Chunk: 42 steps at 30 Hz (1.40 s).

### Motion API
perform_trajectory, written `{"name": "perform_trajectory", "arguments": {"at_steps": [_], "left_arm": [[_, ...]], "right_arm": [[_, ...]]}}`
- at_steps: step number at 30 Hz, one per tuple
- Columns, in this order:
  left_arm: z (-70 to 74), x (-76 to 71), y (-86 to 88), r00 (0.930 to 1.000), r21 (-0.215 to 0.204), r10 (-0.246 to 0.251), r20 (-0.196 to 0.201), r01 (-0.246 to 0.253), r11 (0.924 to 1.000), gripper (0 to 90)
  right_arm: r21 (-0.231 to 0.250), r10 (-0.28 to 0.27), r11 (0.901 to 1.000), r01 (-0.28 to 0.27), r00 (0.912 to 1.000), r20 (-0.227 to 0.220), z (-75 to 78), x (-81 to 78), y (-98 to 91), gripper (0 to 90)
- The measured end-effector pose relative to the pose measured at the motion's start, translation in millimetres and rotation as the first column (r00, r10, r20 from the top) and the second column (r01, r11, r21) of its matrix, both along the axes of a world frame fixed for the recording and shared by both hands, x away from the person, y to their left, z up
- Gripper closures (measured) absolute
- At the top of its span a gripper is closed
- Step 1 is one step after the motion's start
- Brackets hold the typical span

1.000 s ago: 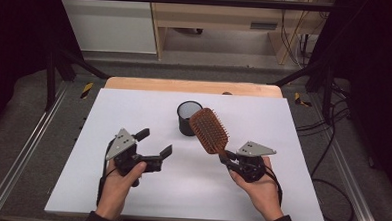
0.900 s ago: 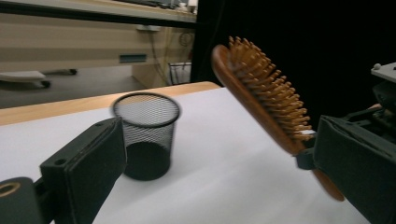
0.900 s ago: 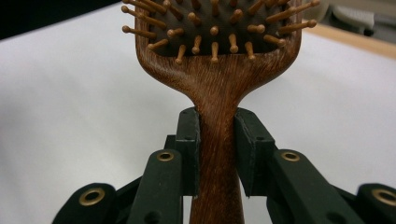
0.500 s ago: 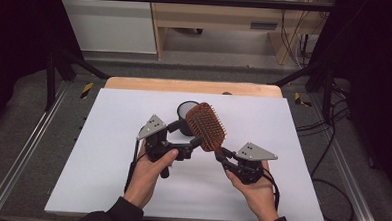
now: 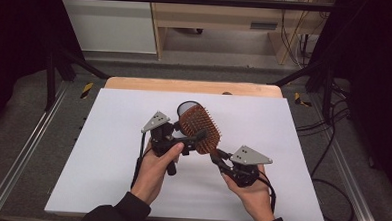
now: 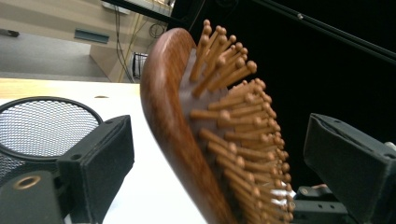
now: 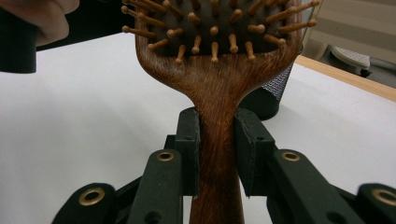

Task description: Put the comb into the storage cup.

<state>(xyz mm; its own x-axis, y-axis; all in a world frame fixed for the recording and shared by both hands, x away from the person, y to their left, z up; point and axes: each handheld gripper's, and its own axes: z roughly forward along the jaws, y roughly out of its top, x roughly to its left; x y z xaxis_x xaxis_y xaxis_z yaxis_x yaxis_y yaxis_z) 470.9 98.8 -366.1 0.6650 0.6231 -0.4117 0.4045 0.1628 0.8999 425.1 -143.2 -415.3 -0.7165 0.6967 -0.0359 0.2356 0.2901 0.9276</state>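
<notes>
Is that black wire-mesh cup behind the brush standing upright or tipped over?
Upright. The black mesh cup stands on the white table with its round rim facing up, behind the brown wooden hairbrush.

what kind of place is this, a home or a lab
Most likely a lab or recording workspace, not a home: a bare white table inside a dark metal frame, loose cables on the grey floor, and a plain wooden bench behind.

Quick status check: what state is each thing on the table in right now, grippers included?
Hairbrush: lifted off the table, held by its handle.
Right gripper: shut on the handle.
Left gripper: jaws either side of the brush head, just been closing, not yet touching.
Mesh cup: upright on the table, behind the brush.
</notes>
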Motion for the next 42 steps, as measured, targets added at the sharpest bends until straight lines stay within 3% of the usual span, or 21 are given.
{"name": "perform_trajectory", "arguments": {"at_steps": [7, 20, 29, 42], "left_arm": [[-0.2, 1.6, 1.0, 0.9994, -0.046, 0.012, -0.033, -0.013, 0.9989, 21.1], [-1.3, 2.5, -2.5, 0.9977, -0.125, -0.015, -0.067, 0.006, 0.9922, 36.0], [0.2, 0.6, -0.4, 0.9954, -0.142, -0.007, -0.096, -0.007, 0.9898, 44.2], [2.2, -2.1, -1.7, 0.9950, -0.152, -0.014, -0.099, -0.002, 0.9885, 50.4]], "right_arm": [[0.008, 0.002, 1.0000, -0.003, 1.0000, 0.006, -0.1, -0.9, 1.6, 73.0], [0.016, 0.010, 0.9998, -0.010, 0.9999, 0.006, -0.3, -2.0, 3.8, 73.0], [0.023, 0.022, 0.9995, -0.021, 0.9998, -0.004, -1.9, -3.2, 7.7, 73.0], [0.039, 0.033, 0.9987, -0.032, 0.9992, -0.024, -5.4, -1.7, 9.3, 72.9]]}}
